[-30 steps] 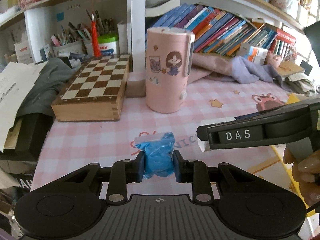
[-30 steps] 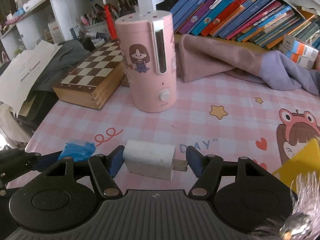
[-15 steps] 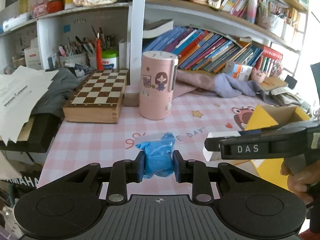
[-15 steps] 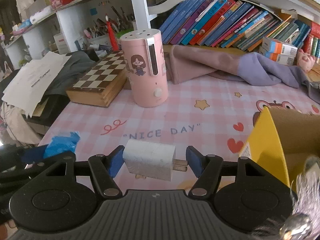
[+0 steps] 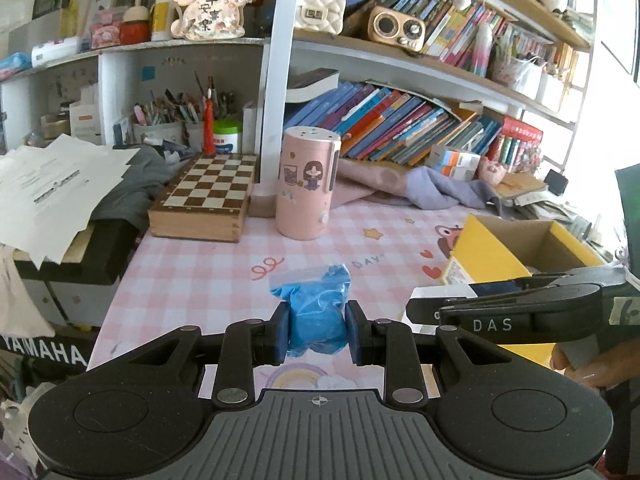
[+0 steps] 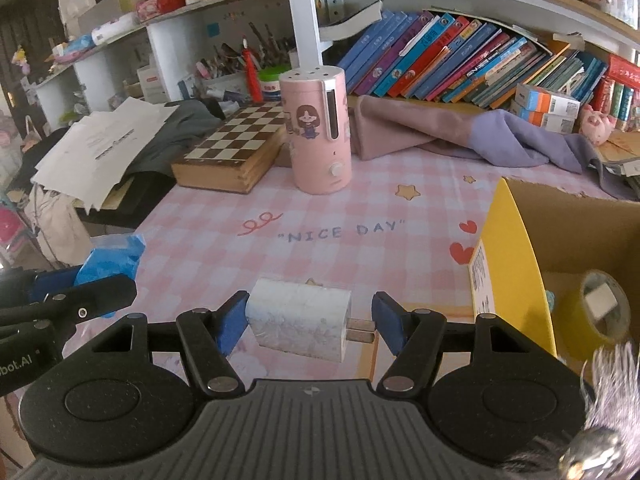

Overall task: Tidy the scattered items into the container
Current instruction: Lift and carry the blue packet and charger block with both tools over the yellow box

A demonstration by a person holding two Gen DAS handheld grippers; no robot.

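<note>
Left gripper [image 5: 315, 334]: my jaws clamp the blue bag [image 5: 318, 316], lower centre.
Right gripper [image 6: 308, 326]: half-open jaws pinch the white charger [image 6: 298, 322] by body and prongs.
Yellow box [image 6: 516, 264]: right edge; contents possibly a tape roll [image 6: 598, 306].

the lower part of the blue bag [image 5: 318, 320] sinks out of sight between the jaws and behind the left gripper [image 5: 316, 334] body, and beside those jaws the white charger [image 5: 438, 295] shows only a sliver above the right gripper [image 6: 310, 322]. right of the right jaws, the yellow box [image 6: 516, 272] runs off the picture's edge, and the tape roll [image 6: 598, 306] inside it is partly hidden by a blurred furry tuft [image 6: 608, 364]. the small print on the box label [image 6: 480, 276] is unreadable.
</note>
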